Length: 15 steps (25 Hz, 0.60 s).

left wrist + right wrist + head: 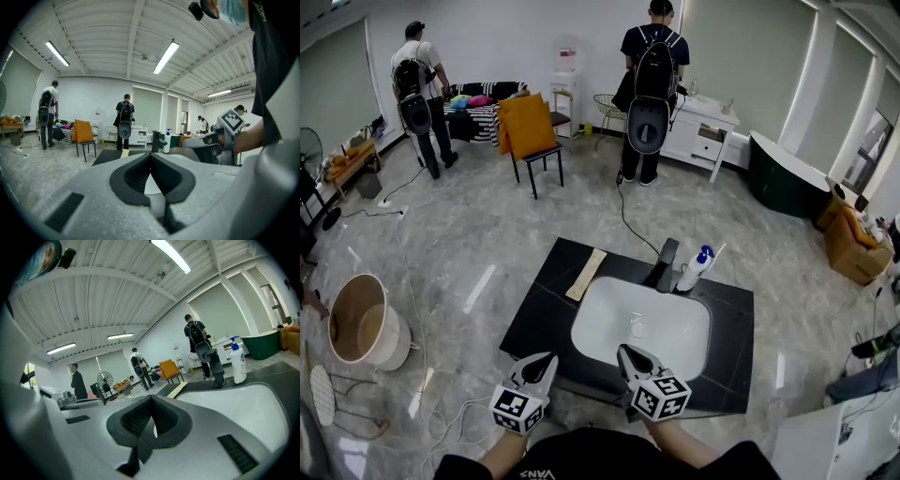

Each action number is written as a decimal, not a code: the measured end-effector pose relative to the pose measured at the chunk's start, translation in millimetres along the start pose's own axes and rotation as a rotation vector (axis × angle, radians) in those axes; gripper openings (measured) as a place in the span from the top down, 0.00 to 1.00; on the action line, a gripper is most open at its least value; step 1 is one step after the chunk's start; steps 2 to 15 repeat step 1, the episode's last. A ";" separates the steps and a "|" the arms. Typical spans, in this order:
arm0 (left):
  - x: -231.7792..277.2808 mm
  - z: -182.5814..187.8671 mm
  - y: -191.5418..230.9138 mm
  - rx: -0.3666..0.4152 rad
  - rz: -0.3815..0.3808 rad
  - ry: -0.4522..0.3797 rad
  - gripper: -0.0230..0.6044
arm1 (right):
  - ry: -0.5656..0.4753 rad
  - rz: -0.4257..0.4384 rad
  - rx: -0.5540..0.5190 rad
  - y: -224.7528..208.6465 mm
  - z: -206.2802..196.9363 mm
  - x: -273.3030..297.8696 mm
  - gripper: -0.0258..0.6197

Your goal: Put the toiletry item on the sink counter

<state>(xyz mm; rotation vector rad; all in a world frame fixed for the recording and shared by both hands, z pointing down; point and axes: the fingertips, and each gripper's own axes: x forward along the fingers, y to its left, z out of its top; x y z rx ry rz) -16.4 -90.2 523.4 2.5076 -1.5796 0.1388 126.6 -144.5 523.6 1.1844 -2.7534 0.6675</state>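
Note:
A white pump bottle (696, 268) with a blue top stands upright on the black sink counter (733, 330), just right of the dark faucet (664, 265). A flat beige strip (586, 274) lies on the counter left of the white basin (642, 324). My left gripper (547, 358) and right gripper (625, 352) hover at the counter's near edge, both shut and empty. In the left gripper view the left gripper (150, 154) points toward the bottle (167, 141). In the right gripper view the right gripper (151, 398) faces the basin, with the bottle (238, 364) far right.
Two people (653, 89) (420, 94) with backpacks stand at the far wall. An orange chair (531, 131), a white cabinet (701, 136) and a dark green tub (787, 178) are farther off. A round bucket (364, 323) and cables (412, 281) lie on the floor at left.

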 end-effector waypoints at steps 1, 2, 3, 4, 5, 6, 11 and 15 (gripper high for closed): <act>0.0 0.7 -0.4 0.000 -0.001 0.001 0.95 | 0.001 -0.001 0.001 0.3 0.2 -0.1 0.96; 0.0 0.7 -0.4 0.000 -0.001 0.001 0.95 | 0.001 -0.001 0.001 0.3 0.2 -0.1 0.96; 0.0 0.7 -0.4 0.000 -0.001 0.001 0.95 | 0.001 -0.001 0.001 0.3 0.2 -0.1 0.96; 0.0 0.7 -0.4 0.000 -0.001 0.001 0.95 | 0.001 -0.001 0.001 0.3 0.2 -0.1 0.96; 0.0 0.7 -0.4 0.000 -0.001 0.001 0.95 | 0.001 -0.001 0.001 0.3 0.2 -0.1 0.96; 0.0 0.7 -0.4 0.000 -0.001 0.001 0.95 | 0.001 -0.001 0.001 0.3 0.2 -0.1 0.96; 0.0 0.7 -0.4 0.000 -0.001 0.001 0.95 | 0.001 -0.001 0.001 0.3 0.2 -0.1 0.96; 0.0 0.7 -0.4 0.000 -0.001 0.001 0.95 | 0.001 -0.001 0.001 0.3 0.2 -0.1 0.96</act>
